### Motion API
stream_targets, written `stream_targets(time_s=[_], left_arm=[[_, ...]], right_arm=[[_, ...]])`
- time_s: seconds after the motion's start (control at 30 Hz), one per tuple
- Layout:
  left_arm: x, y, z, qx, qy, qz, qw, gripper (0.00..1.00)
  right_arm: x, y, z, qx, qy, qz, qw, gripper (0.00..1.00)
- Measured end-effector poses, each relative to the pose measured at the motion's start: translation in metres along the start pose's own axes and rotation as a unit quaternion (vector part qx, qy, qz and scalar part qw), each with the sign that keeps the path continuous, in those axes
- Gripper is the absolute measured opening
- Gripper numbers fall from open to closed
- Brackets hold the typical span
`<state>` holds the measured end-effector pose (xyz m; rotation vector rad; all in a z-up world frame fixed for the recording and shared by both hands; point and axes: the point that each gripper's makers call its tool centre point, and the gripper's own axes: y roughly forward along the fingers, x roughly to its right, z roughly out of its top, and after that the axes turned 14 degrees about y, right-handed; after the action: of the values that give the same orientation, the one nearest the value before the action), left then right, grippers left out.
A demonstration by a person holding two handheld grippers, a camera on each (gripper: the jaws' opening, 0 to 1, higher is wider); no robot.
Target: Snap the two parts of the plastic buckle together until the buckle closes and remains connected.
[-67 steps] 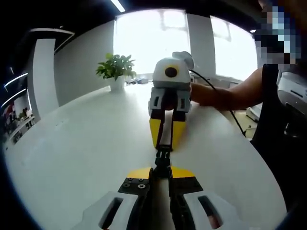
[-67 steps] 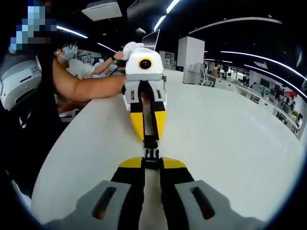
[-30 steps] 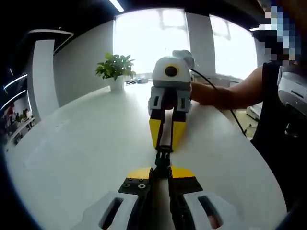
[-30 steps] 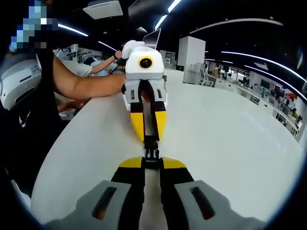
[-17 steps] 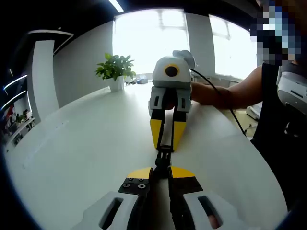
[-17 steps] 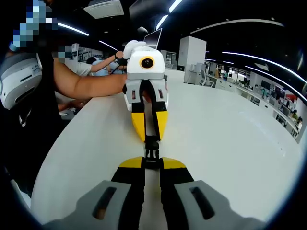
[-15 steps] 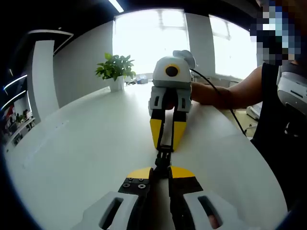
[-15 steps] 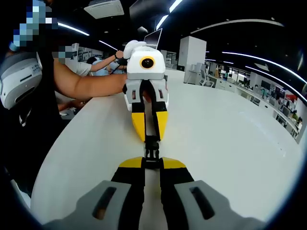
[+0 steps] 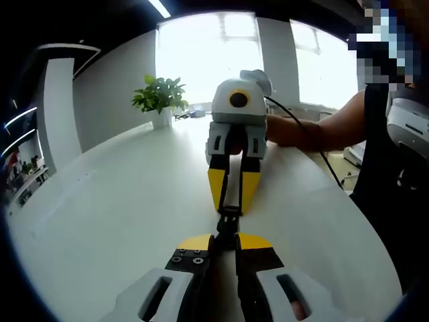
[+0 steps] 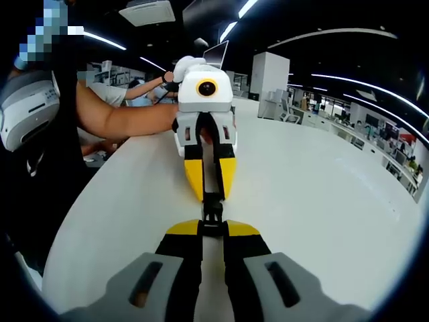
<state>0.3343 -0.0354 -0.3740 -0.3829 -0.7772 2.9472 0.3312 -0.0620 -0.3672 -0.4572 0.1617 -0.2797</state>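
Observation:
A small black plastic buckle (image 9: 228, 223) hangs just above the white table (image 9: 100, 221), stretched between two yellow-tipped grippers that face each other. My left gripper (image 9: 224, 237) is shut on the near half in the left gripper view. My right gripper (image 9: 230, 209) comes in opposite, shut on the far half. In the right gripper view the buckle (image 10: 213, 210) reads as one black piece, with no gap between its halves. There my right gripper (image 10: 212, 227) grips one end and my left gripper (image 10: 211, 196) the other. The jaws hide most of each half.
A potted plant (image 9: 161, 100) stands at the table's far edge. A person's forearm (image 9: 315, 131) and a black cable (image 9: 295, 124) reach in from the right. In the right gripper view an arm (image 10: 120, 117) lies along the left, with seated people and a laptop (image 10: 213, 54) behind.
The two grippers have drawn slightly closer together. The small gap between the buckle halves, with prongs showing, has closed into one black piece.

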Motion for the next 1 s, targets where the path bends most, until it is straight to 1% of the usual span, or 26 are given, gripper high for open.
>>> stream_targets(time_s=[0.23,0.3,0.53,0.73,1.0], left_arm=[[-0.0006,0.0006,0.0002,0.000,0.001,-0.001,1.0000,0.09],[0.0019,0.0027,0.0022,0.003,0.000,-0.008,1.0000,0.09],[0.0026,0.0031,0.0017,-0.002,0.004,-0.006,1.0000,0.09],[0.0034,0.0034,0.0016,0.000,-0.004,-0.008,1.0000,0.08],[0.0020,0.0036,0.0034,0.000,0.004,-0.007,1.0000,0.08]], right_arm=[[-0.0003,0.0014,0.0006,0.001,0.002,0.000,1.0000,0.10],[-0.0023,0.0032,0.0013,0.001,0.003,0.005,1.0000,0.10],[-0.0017,0.0039,0.0006,0.000,-0.003,0.006,1.0000,0.09],[-0.0007,0.0048,0.0007,0.001,0.001,0.006,1.0000,0.09],[-0.0009,0.0061,0.0012,0.002,0.005,0.010,0.9999,0.09]])
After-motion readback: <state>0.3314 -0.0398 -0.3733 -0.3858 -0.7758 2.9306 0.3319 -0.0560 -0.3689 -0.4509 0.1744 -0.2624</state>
